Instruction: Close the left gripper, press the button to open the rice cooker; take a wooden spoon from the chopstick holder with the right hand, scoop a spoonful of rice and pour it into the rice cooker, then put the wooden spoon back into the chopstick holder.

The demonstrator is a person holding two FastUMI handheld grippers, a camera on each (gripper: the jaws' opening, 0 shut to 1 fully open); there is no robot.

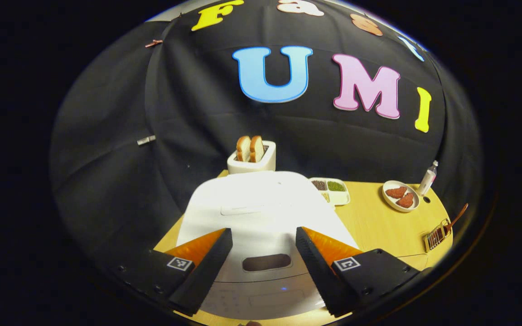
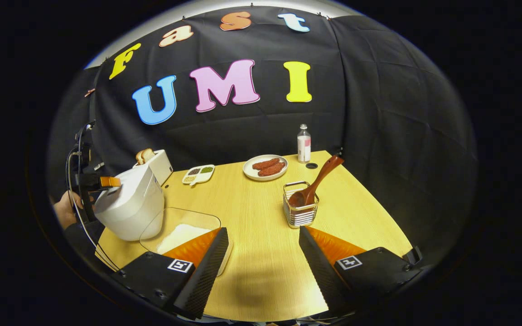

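White rice cooker (image 1: 261, 213) sits under the wide-open left claw (image 1: 263, 265), seemingly untouched.

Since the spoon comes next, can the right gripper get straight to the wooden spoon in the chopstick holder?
Probably yes. The right gripper is open, and bare table lies between it and the chopstick holder; the wooden spoon leans out, handle free.
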